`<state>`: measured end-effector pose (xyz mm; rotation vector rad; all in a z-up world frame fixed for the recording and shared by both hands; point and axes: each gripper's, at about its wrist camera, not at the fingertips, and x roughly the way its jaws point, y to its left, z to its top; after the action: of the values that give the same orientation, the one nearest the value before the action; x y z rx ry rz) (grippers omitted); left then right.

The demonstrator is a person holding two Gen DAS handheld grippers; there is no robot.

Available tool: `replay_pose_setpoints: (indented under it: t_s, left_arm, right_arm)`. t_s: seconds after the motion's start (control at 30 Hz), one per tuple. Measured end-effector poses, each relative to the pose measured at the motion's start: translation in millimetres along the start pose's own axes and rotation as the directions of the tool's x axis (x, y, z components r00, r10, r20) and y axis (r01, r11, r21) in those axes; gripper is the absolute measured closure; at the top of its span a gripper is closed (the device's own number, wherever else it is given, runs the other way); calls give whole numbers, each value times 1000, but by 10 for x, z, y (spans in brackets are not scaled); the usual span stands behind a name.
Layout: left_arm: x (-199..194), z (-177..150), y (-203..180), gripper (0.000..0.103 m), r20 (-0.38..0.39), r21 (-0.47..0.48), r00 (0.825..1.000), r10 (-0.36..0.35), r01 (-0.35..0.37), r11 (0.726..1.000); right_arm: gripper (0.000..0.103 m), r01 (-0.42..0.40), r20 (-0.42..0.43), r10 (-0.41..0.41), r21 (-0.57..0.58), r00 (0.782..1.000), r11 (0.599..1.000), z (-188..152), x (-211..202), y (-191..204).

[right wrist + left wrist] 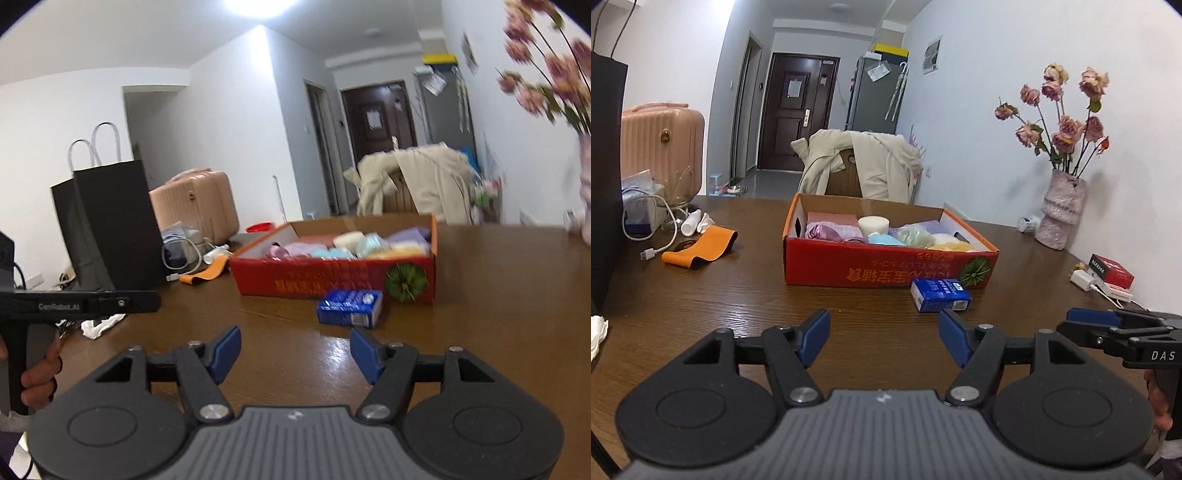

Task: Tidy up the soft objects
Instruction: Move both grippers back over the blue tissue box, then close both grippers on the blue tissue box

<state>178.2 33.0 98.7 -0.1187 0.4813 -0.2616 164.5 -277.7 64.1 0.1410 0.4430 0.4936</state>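
Soft objects [886,232] fill box [886,269] behind carton [940,295].

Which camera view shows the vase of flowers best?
The left wrist view: the vase and its flowers are whole and sharp. The right wrist view shows only blurred blooms and the vase's edge.

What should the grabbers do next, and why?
Probably the right gripper should ease forward toward the blue pack. Both grippers are open and empty, the left gripper too. The soft things already sit in the red box, while the pack lies on the table just in front of it, nearest the right gripper.
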Motion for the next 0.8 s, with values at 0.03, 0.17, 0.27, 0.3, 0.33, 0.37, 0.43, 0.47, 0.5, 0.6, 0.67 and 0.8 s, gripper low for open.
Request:
replay_pose_setpoints:
  t_s: [0.03,0.17,0.27,0.3,0.33,0.37,0.43,0.47,0.5,0.6,0.67,0.8]
  left_arm:
    - [41,11,4,36,-2,-2,1000,1,-1,1000]
    - [353,95,-42,36,-38,-9,999,-34,33,999]
    - [696,157,-138,37,-76,4,995,-65,66,998]
    - [823,180,-169,37,-87,10,993,-79,80,997]
    - [961,210,-195,38,-100,11,991,-91,92,996]
    - [1130,244,-219,39,-117,5,987,-108,109,994]
    - [1433,287,-222,41,-154,-19,981,-115,114,993]
    - [1605,305,-209,44,-173,-40,977,-123,117,992]
    - [1724,310,-188,49,-187,-61,974,-130,121,991]
    - [2066,302,-90,59,-227,-142,959,-173,143,979]
    - [2215,263,-3,68,-233,-208,949,-214,167,964]
    - [2335,161,111,74,-220,-275,937,-271,207,939]
  right_arm:
    - [38,5,-1,-5,8,1000,1000,-1,24,-24]
    - [38,17,-11,-16,45,1000,999,58,187,-140]
    - [39,31,-36,-29,66,999,997,146,401,-249]
    - [40,37,-47,-33,72,998,997,186,500,-298]
    - [41,38,-53,-34,77,998,996,225,587,-338]
    - [43,43,-64,-37,90,997,995,270,693,-393]
    - [47,51,-84,-42,118,996,992,335,902,-500]
    - [51,60,-94,-48,133,994,989,359,1000,-557]
    - [55,68,-103,-53,145,993,987,374,1101,-618]
    - [63,75,-138,-47,208,989,975,383,1390,-807]
    - [66,69,-145,-36,236,989,969,365,1534,-896]
    - [82,36,-157,20,347,987,937,247,1751,-1118]
